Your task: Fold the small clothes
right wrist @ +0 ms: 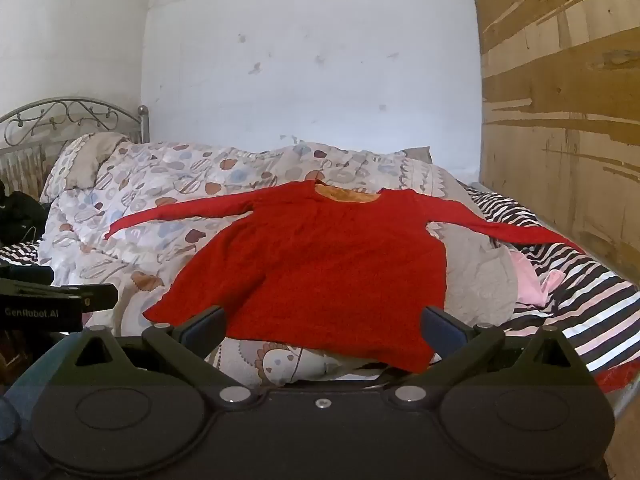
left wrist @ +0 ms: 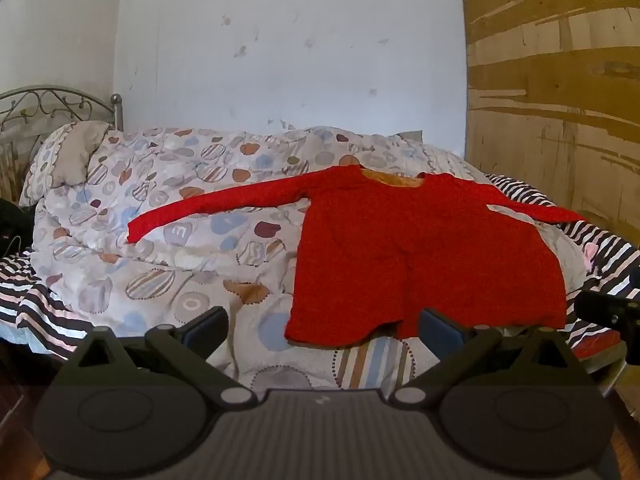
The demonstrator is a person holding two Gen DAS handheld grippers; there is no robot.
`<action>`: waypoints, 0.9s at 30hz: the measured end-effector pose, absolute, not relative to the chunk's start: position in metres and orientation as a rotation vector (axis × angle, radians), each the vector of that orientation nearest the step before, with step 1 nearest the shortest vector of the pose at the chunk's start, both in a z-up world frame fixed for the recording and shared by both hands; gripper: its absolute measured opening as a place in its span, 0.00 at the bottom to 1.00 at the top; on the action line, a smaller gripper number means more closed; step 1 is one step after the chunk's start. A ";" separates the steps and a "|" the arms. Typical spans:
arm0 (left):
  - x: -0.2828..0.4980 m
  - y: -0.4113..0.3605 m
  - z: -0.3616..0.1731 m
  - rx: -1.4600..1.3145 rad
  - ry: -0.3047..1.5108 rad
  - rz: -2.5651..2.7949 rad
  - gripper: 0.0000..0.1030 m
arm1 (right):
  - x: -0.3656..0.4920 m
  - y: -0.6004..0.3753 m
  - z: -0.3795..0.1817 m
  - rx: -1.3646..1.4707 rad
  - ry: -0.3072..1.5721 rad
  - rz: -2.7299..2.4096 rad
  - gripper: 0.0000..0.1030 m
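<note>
Left wrist view shows the left claw point(left wrist: 324, 326) spread wide, empty, the red top point(left wrist: 424, 256) lying flat just ahead on the quilt point(left wrist: 160, 216). Right claw point(right wrist: 324, 326) likewise gapes before its hem, sleeves outstretched across the bed.

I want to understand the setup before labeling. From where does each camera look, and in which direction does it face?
Left wrist: sits on the left gripper, faces the bed's wall side; its open fingers frame the red top's hem; the right gripper shows at the right edge.
Right wrist: sits on the right gripper, faces likewise; open fingers, left gripper at the left edge.
Shared: red top, patterned quilt, striped sheet, metal headboard.
</note>
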State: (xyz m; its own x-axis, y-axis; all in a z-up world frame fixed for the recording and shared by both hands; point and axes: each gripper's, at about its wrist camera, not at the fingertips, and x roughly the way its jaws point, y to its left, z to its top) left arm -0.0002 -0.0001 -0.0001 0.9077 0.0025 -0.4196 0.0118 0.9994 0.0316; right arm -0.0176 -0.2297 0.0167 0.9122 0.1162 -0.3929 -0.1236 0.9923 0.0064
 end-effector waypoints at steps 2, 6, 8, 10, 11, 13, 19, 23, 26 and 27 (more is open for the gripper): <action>0.000 0.000 0.000 0.032 0.437 -0.003 1.00 | -0.018 -0.230 0.017 -0.017 0.388 0.123 1.00; -0.001 0.000 0.000 0.028 0.438 0.000 1.00 | -0.017 -0.231 0.016 -0.014 0.392 0.117 1.00; -0.002 0.000 -0.001 0.029 0.439 -0.003 1.00 | -0.017 -0.231 0.016 -0.011 0.395 0.111 1.00; -0.003 0.001 -0.001 0.027 0.439 -0.009 1.00 | -0.019 -0.231 0.016 -0.007 0.396 0.109 1.00; 0.000 0.000 0.001 0.031 0.447 -0.009 1.00 | -0.021 -0.231 0.015 -0.005 0.397 0.108 1.00; -0.001 -0.001 0.001 0.037 0.445 -0.013 1.00 | -0.017 -0.232 0.017 0.000 0.397 0.103 1.00; -0.002 -0.003 -0.001 0.052 0.442 -0.011 1.00 | -0.016 -0.232 0.017 0.000 0.401 0.108 1.00; -0.001 -0.002 -0.001 0.053 0.448 -0.010 1.00 | -0.017 -0.232 0.017 0.003 0.399 0.116 1.00; -0.001 -0.001 -0.002 0.054 0.449 -0.008 1.00 | -0.016 -0.232 0.017 0.010 0.401 0.124 1.00; -0.001 -0.001 -0.002 0.059 0.450 -0.004 1.00 | -0.016 -0.231 0.017 0.009 0.401 0.124 1.00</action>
